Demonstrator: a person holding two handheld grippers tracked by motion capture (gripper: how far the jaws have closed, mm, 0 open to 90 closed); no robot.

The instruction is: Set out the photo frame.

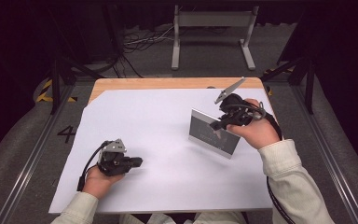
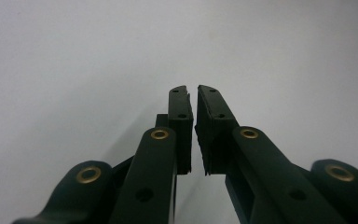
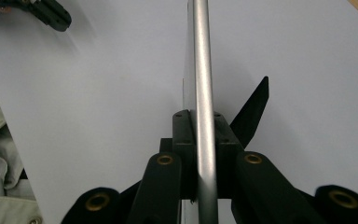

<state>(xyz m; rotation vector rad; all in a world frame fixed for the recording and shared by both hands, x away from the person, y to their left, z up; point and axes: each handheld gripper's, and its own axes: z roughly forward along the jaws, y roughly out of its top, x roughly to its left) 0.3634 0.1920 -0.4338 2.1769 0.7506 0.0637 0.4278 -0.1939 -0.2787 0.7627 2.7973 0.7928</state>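
Observation:
A picture frame (image 1: 213, 135) with a silver rim and a dark grey face stands upright on the white sheet (image 1: 158, 116), right of centre. My right gripper (image 1: 220, 125) is shut on its top edge from the right. In the right gripper view the silver rim (image 3: 200, 56) runs straight between the pads of that gripper (image 3: 199, 115), and the frame's black back stand (image 3: 254, 112) sticks out to the right. My left gripper (image 1: 137, 162) lies low over the sheet at the front left. Its jaws (image 2: 192, 89) are shut but for a hairline gap, with nothing between them.
The white sheet covers most of a wooden table (image 1: 168, 83), whose bare edge shows at the back. A metal stand (image 1: 212, 21) and cables lie on the floor beyond. The left gripper (image 3: 51, 14) also shows far off at the top left of the right gripper view.

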